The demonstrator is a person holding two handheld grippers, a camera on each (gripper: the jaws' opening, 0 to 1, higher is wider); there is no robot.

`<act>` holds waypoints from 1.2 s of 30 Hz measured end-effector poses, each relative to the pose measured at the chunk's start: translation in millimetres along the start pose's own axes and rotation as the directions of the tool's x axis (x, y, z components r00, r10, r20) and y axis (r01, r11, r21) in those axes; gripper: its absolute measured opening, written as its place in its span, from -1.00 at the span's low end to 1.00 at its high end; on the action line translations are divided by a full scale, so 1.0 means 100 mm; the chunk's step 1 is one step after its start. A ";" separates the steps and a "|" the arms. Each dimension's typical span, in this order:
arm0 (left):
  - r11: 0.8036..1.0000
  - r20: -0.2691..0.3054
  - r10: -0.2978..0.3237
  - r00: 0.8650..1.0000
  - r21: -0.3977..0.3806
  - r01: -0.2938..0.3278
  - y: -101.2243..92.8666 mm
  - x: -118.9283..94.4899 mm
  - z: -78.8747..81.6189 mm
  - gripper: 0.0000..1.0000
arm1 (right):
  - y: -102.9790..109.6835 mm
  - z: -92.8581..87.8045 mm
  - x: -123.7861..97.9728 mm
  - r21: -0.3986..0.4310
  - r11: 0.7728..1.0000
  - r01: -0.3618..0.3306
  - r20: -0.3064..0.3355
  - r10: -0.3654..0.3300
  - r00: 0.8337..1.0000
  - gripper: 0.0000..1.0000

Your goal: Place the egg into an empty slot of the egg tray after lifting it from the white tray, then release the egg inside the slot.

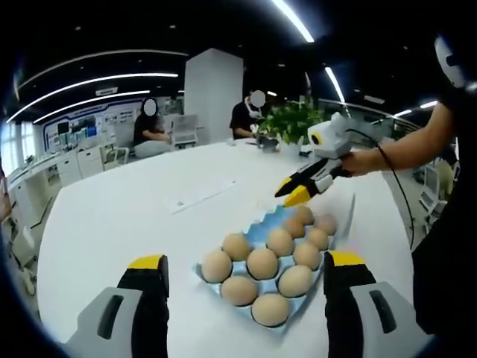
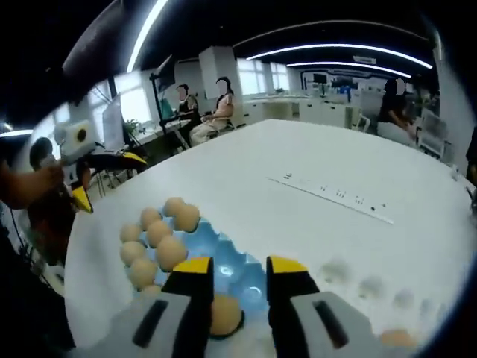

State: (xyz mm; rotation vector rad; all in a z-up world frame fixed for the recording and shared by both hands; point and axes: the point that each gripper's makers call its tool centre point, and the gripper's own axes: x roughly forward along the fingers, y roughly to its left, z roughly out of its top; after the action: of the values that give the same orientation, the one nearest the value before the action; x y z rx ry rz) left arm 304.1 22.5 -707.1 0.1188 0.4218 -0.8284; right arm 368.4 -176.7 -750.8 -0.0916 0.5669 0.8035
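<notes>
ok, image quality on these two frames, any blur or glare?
Left gripper view: eggs and blue egg tray fairly sharp, ceiling light strips blown out, strong fisheye bending. Right gripper view: softer overall, the egg between the right gripper jaws is blurred, and the lower-right table looks smeared.

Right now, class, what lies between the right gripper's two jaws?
An egg, sitting over the blue egg tray, seen in the right gripper view.
</notes>
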 end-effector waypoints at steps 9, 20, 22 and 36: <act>1.000 -0.002 0.002 1.000 -0.010 -0.002 -0.03 0.03 0.01 0.70 | -0.86 -0.22 -0.71 0.101 0.958 0.268 0.037 -0.273 0.961 -0.45; 1.000 0.001 0.011 1.000 0.000 -0.011 -0.02 0.05 0.04 0.73 | -1.14 -0.50 -0.87 0.117 0.919 0.376 -0.004 -0.378 0.926 -0.46; 1.000 0.001 0.012 1.000 -0.002 -0.012 -0.01 0.05 0.04 0.73 | -1.15 -0.54 -0.84 0.101 0.921 0.376 -0.023 -0.376 0.926 -0.46; 1.000 0.002 0.011 1.000 -0.001 -0.011 0.02 0.04 0.05 0.73 | -1.17 -0.58 -0.80 -0.014 0.928 0.373 -0.073 -0.373 0.925 -0.53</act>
State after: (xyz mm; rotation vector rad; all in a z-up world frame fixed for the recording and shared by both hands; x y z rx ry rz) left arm 310.0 19.4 -704.2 0.1195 0.4196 -0.8170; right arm 380.3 -327.5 -774.6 -0.2240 0.5974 0.4293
